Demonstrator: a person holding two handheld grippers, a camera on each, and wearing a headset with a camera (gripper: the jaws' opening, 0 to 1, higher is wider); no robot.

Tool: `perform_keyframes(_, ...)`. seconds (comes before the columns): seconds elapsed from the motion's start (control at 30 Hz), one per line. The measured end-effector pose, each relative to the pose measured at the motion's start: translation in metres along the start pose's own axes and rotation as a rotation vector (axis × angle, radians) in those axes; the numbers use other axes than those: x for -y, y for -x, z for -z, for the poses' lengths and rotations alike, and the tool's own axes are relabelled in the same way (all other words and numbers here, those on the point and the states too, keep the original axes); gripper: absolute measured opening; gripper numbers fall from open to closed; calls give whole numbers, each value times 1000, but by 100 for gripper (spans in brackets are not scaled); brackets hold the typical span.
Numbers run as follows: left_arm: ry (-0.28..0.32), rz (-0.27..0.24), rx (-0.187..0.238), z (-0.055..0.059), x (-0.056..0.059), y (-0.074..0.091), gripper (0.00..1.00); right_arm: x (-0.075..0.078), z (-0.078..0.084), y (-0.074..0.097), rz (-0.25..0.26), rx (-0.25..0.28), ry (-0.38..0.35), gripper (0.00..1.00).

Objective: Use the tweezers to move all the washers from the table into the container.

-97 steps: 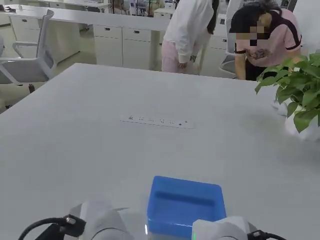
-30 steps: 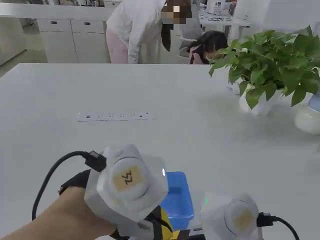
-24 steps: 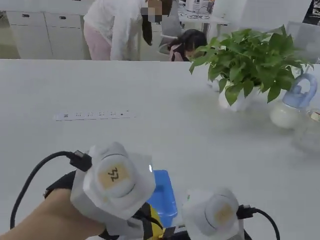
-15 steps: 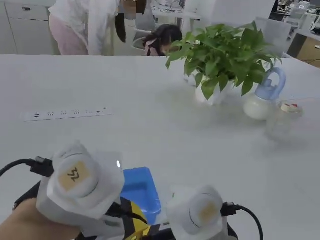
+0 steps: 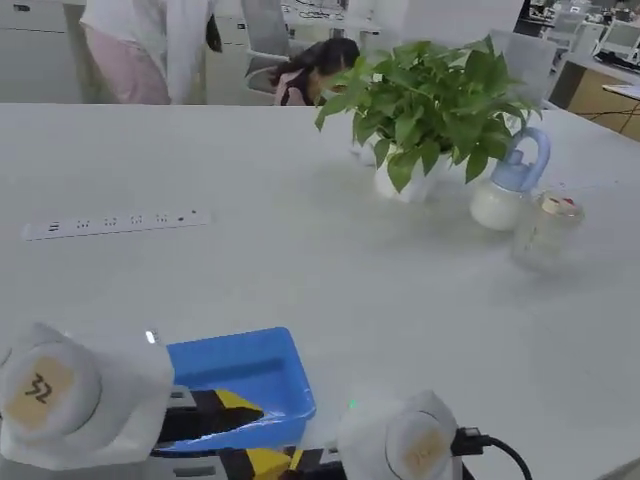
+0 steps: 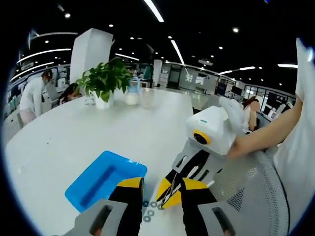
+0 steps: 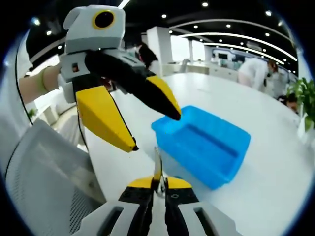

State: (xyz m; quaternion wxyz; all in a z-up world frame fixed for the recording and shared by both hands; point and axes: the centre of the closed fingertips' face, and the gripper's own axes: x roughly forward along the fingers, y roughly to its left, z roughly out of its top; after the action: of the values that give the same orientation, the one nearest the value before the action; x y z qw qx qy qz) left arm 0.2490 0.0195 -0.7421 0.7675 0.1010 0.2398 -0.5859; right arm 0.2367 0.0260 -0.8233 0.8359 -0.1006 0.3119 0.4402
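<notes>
A blue container [image 5: 235, 385] stands near the table's front edge. In the left gripper view it [image 6: 106, 179] lies left of my open left gripper [image 6: 161, 183], and three small washers [image 6: 148, 207] lie on the table between the jaws. My right gripper [image 6: 170, 194] reaches in from the right, close to the washers. In the right gripper view my right gripper [image 7: 158, 186] is shut on thin metal tweezers [image 7: 157, 169], which point at the container [image 7: 204, 142]. The left gripper [image 7: 155, 132] hangs open above them. In the head view the left gripper [image 5: 255, 435] overlaps the container's front.
A potted plant [image 5: 430, 100], a blue-handled bottle [image 5: 505, 190] and a glass jar [image 5: 545, 230] stand at the back right. A power strip [image 5: 110, 222] lies at the left. People [image 5: 150, 50] stand beyond the table. A mesh chair [image 7: 44, 182] is close behind me.
The head camera has swung to the right, bringing the plant, bottle and jar into view. The left gripper has dropped lower and to the left in the picture, uncovering the container.
</notes>
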Motion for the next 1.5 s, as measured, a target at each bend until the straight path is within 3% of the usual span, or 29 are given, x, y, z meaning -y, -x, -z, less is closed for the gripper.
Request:
perform_keyframes(0.07, -12, -62, 9, 5, -5, 9, 32, 1, 0, 0, 2, 1, -3, 4)
perform_keyframes(0.17, 59, -96, 53, 9, -4, 22, 35, 2, -1, 0, 1, 3, -9, 4)
perform_keyframes(0.4, 167, -263, 134, 20, -15, 52, 39, 1, 2, 2, 3, 4, -11, 4)
perform_keyframes(0.5, 182, -334, 146, 26, -19, 63, 44, 0, 2, 2, 4, -3, 5, 4)
perform_keyframes(0.67, 247, -387, 161, 37, -15, 74, 49, -1, 3, 1, 6, -11, 28, 4)
perform_keyframes(0.8, 268, -484, 177, 45, -17, 85, 54, -1, 3, 2, -10, -21, 37, 4)
perform_keyframes(0.93, 322, -558, 288, 39, -23, 95, 62, 0, 4, 3, -21, -28, 42, 4)
perform_keyframes(1.0, 331, -585, 324, 37, -25, 99, 66, 0, 5, 3, -24, -31, 43, 4)
perform_keyframes(1.13, 324, -604, 341, 38, -25, 98, 70, -1, 7, 4, -25, -35, 48, 4)
perform_keyframes(1.27, 291, -627, 330, 34, -22, 97, 75, -1, 7, 5, -28, -37, 48, 4)
perform_keyframes(1.4, 306, -640, 341, 31, -19, 97, 81, -1, 6, 4, -36, -46, 74, 4)
perform_keyframes(1.5, 420, -581, 467, 16, -10, 93, 89, -2, 5, 3, -38, -50, 73, 4)
